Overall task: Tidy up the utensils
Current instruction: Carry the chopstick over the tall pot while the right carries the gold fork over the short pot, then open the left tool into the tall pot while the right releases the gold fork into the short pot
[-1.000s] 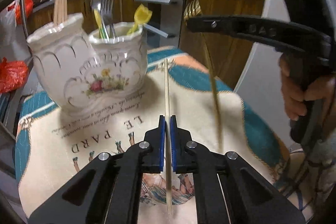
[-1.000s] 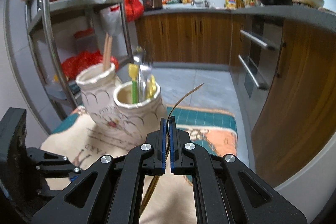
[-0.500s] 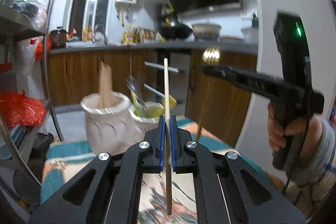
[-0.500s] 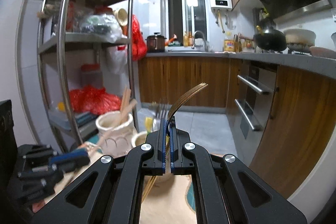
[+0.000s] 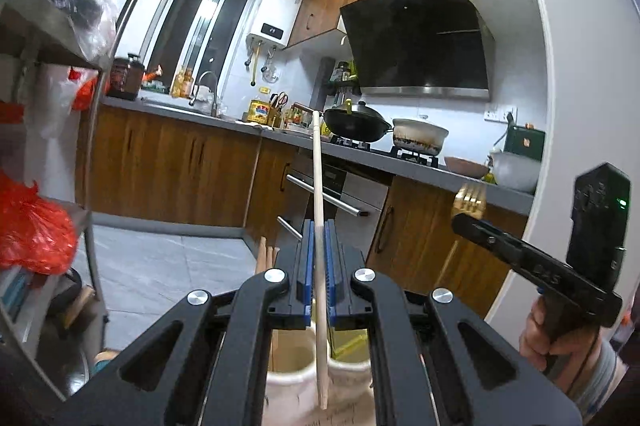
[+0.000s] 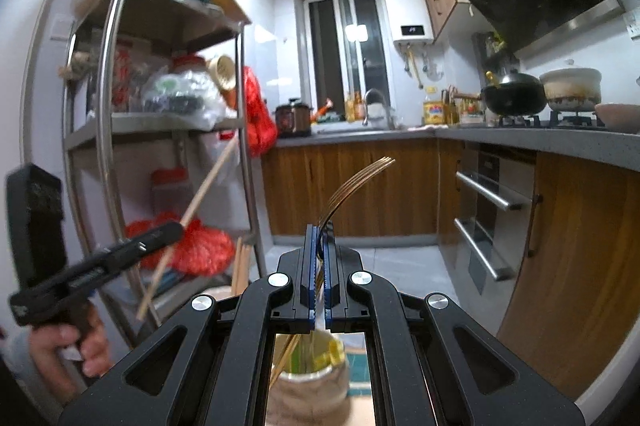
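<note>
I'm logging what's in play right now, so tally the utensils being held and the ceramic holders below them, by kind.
Chopstick, clamped in the left gripper: 1
Gold fork, clamped in the right gripper: 1
Ceramic holders: 2, the left holder and the right holder
Total: 4

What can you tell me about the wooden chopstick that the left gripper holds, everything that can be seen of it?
The chopstick is one long, thin, straight stick of pale, plain wood, as it looks. The left gripper is shut on it, its blue pads pressing both sides near the middle. It stands almost upright, leaning a little. Its lower end hangs over the white holder, where other chopsticks stand, and does not visibly touch it. In the right wrist view it shows slanted.
</note>
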